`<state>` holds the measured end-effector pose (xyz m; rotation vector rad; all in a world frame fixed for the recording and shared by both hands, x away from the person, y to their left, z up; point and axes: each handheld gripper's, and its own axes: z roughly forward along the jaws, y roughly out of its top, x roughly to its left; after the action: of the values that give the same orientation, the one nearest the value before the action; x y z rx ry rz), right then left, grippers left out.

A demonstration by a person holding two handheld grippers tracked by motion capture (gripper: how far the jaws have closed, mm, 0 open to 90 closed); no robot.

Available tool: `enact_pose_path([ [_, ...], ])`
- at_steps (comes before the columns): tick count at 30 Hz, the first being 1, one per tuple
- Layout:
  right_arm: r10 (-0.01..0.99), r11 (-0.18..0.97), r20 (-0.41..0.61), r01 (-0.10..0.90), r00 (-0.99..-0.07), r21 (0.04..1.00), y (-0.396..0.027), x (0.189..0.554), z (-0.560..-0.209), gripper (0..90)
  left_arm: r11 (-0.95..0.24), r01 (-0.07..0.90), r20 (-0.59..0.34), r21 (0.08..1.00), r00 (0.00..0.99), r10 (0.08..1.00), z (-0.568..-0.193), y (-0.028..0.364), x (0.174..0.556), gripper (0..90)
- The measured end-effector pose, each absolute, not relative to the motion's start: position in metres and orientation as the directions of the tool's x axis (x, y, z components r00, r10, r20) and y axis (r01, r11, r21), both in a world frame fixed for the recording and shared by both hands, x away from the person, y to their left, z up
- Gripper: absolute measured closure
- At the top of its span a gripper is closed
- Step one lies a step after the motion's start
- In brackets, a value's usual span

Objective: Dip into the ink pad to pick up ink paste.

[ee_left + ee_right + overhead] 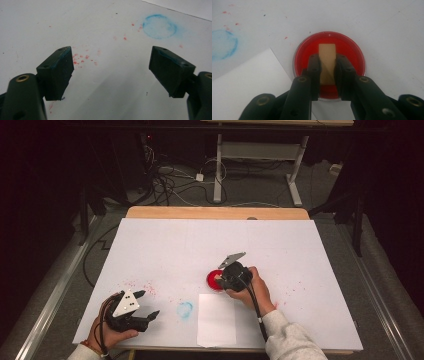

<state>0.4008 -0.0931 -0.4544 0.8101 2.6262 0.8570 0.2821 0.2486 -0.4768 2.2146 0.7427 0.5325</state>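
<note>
Lower left, we see the left gripper (144, 309) spread wide, empty, well apart from the work. Mid-frame, right gripper (220, 281) pinches a tan block (327, 62), long axis along the jaws, directly over the red ink dish (352, 50); white paper sheet (216, 320) just below.

Lab: paper-covered table (150, 245), floor cables (170, 182), dark surround.

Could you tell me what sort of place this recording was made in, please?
Probably a lab or workshop set up for recording: a table covered in ink-stained white paper, loose cables on the carpeted floor, and an adjustable desk frame behind, in a dark room.
</note>
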Motion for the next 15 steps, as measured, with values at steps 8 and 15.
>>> enact_pose_path([
  [8, 0.580, 0.679, -0.080, 0.426, -0.811, 0.598, -0.0915, 0.4009, -0.4539, 76.1, -0.572, 0.348, 0.149, 0.742, 0.747, 0.648, -0.4770, 0.2484, 0.2826, 19.3],
  [15, 0.581, 0.679, -0.090, 0.421, -0.809, 0.601, -0.0907, 0.3994, -0.4546, 76.1, -0.573, 0.347, 0.149, 0.742, 0.748, 0.646, -0.4770, 0.2473, 0.2826, 19.3],
])
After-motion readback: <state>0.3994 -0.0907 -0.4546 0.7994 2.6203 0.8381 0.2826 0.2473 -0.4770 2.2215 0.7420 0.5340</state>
